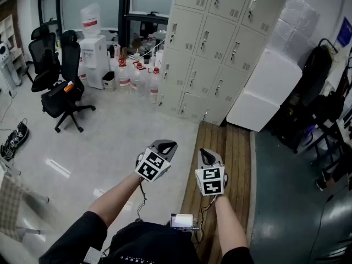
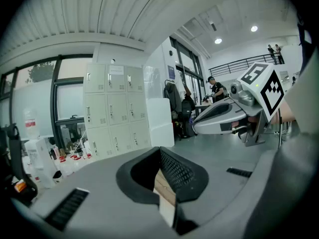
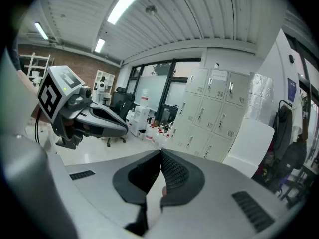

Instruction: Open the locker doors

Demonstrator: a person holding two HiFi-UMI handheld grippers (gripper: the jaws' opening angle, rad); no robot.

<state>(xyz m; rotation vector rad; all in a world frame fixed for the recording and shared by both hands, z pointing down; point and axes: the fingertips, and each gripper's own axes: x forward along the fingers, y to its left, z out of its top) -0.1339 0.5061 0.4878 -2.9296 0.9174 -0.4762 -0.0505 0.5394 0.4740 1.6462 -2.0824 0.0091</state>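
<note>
The left hand-held gripper (image 1: pixel 166 145) and the right hand-held gripper (image 1: pixel 205 155) are held up side by side, near each other but not touching. Each one is in one of the person's hands. The left one has its two jaws pressed together at the tips, with nothing between them. The right one is closed the same way and holds nothing.

The lockers (image 1: pixel 214 43) stand straight ahead of both hand-held grippers, well apart from them. Every locker door that shows is closed. A big white box (image 1: pixel 264 87) stands just beside the lockers, ahead and to the right of the right hand-held gripper. Far off to the left of the left one are a black chair (image 1: pixel 63 76), a water machine (image 1: pixel 93 54) and some bottles (image 1: pixel 137 73) on the floor
</note>
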